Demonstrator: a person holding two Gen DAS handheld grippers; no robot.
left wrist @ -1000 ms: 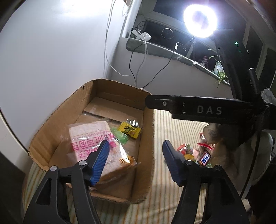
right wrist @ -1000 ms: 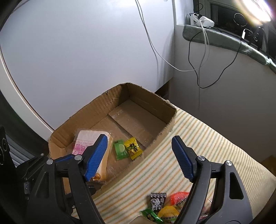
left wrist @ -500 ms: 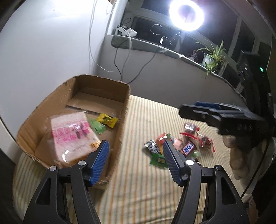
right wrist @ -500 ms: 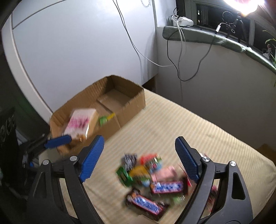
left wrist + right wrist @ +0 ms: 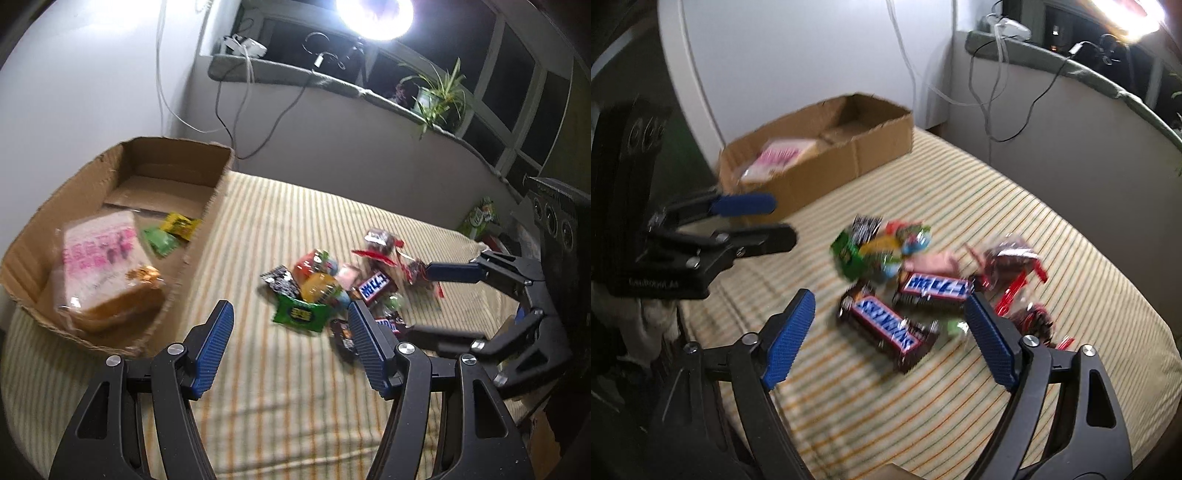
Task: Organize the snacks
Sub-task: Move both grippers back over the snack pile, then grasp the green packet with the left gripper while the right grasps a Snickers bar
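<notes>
An open cardboard box [image 5: 218, 192] [image 5: 849, 158] stands at the left and holds a pink bread package [image 5: 99, 254] [image 5: 779, 155], a green packet [image 5: 160, 242] and a yellow packet [image 5: 179, 223]. A loose pile of snacks lies on the striped cloth: a Snickers bar [image 5: 886, 328], a Milky Way bar [image 5: 934, 288] [image 5: 375, 286], a green packet [image 5: 301, 314] and red-wrapped sweets [image 5: 1012, 258]. My left gripper [image 5: 288, 308] [image 5: 783, 219] hangs open between box and pile. Above the Snickers bar my right gripper [image 5: 890, 297] [image 5: 421, 300] is wide, its jaws closing a little, touching nothing.
The striped cloth [image 5: 295, 387] covers the whole surface. A white wall and a sill with cables [image 5: 236, 48] stand behind the box. A ring light [image 5: 373, 14] glares above, with a plant [image 5: 439, 96] beside it. A green bag [image 5: 480, 218] lies at the far right.
Both grippers have swung right, away from the box and toward the snack pile. The right one went farther and now hangs over the bars. Neither holds anything.
</notes>
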